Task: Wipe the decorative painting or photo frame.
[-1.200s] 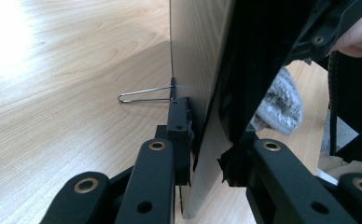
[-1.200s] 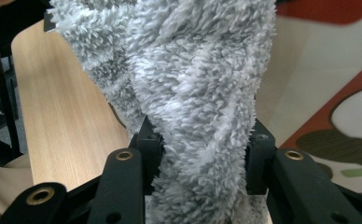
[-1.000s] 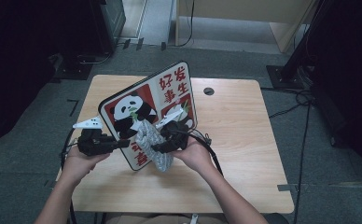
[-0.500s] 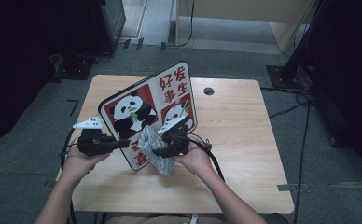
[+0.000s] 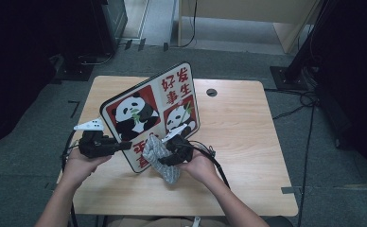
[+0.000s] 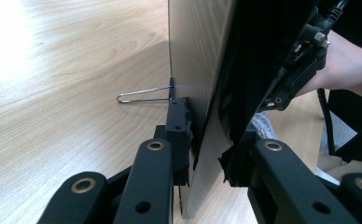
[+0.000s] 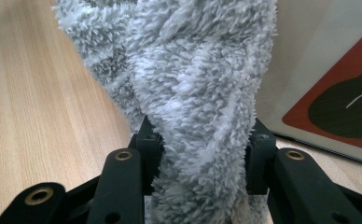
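A white board (image 5: pixel 148 113) printed with pandas, red panels and Chinese characters stands tilted on the wooden table (image 5: pixel 248 142). My left gripper (image 5: pixel 125 145) is shut on the board's lower left edge (image 6: pixel 193 56). Its jaws have just opened a touch, and its pads (image 6: pixel 179 126) still press both faces. A wire stand (image 6: pixel 142 95) sticks out from the board's back. My right gripper (image 5: pixel 165 158) is shut on a grey fluffy cloth (image 5: pixel 171 174), which rests against the lower front of the board. In the right gripper view the cloth (image 7: pixel 193 84) bulges up between the jaws, beside the board (image 7: pixel 337 102).
A round cable hole (image 5: pixel 212 92) sits in the table's far side. The right gripper's cable (image 5: pixel 214 158) runs along the right forearm. Dark equipment and cables stand on the floor around the table.
My right gripper has moved down the board's face with the cloth, from the panda pictures to the lower edge. The left gripper and the board stay put.
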The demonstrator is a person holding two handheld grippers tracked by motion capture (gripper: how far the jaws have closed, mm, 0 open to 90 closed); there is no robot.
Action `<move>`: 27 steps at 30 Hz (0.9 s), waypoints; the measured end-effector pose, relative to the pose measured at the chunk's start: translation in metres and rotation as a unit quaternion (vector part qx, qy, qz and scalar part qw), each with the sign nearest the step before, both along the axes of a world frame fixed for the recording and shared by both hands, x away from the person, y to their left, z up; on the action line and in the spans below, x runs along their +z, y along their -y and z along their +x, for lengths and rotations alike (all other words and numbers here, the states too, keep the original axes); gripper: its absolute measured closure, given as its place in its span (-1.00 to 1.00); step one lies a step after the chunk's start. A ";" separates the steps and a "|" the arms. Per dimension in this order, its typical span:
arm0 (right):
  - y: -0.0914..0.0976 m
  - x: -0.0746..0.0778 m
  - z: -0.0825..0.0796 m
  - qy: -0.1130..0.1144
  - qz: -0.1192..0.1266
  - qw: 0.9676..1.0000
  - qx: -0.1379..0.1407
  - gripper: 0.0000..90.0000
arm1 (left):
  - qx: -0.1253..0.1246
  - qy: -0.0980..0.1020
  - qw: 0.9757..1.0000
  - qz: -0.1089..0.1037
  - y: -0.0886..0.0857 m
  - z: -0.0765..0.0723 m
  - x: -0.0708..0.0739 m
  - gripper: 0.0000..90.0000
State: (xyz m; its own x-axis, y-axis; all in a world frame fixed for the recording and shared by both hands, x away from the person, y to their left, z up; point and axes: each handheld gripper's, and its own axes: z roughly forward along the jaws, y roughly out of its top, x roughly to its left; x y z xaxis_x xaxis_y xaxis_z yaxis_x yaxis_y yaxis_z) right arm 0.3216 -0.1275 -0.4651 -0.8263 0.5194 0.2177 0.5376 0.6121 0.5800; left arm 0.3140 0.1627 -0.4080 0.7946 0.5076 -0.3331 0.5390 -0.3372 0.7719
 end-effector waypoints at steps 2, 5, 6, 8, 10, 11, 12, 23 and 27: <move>0.000 0.001 0.000 0.000 0.001 1.000 0.001 0.34 | 0.002 0.001 1.000 0.001 -0.001 0.000 0.000 0.64; 0.001 0.001 0.000 0.000 0.002 1.000 0.003 0.34 | 0.006 0.003 1.000 0.004 -0.001 -0.001 0.001 0.58; 0.001 0.001 0.000 -0.001 0.002 1.000 0.002 0.34 | 0.006 0.000 1.000 0.004 -0.002 0.000 0.001 0.55; 0.001 0.001 0.000 -0.001 0.001 1.000 0.003 0.34 | 0.001 -0.003 1.000 0.005 -0.002 0.000 0.002 0.48; 0.001 0.001 0.000 0.000 0.001 1.000 0.004 0.34 | -0.006 0.002 1.000 0.009 -0.001 -0.001 0.003 0.36; 0.001 0.001 0.000 -0.001 0.001 1.000 0.003 0.34 | -0.006 0.005 1.000 0.015 0.000 -0.002 0.004 0.31; 0.002 0.001 0.000 -0.001 0.001 1.000 0.002 0.34 | -0.005 0.007 1.000 0.018 0.001 -0.002 0.004 0.27; 0.005 0.011 -0.001 -0.017 0.013 1.000 -0.002 0.36 | 0.002 0.013 1.000 -0.002 -0.016 -0.007 0.007 0.29; 0.004 0.025 -0.003 -0.009 0.022 1.000 0.002 0.36 | 0.005 0.010 1.000 -0.006 -0.023 -0.011 0.008 0.33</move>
State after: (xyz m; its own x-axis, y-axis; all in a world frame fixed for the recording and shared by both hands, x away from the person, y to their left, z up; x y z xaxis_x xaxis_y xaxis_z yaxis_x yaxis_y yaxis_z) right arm 0.3186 -0.1314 -0.4396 -0.8243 0.5053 0.2551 0.5454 0.5884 0.5969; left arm 0.3032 0.1854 -0.3997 0.7962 0.5117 -0.3228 0.5261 -0.3222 0.7870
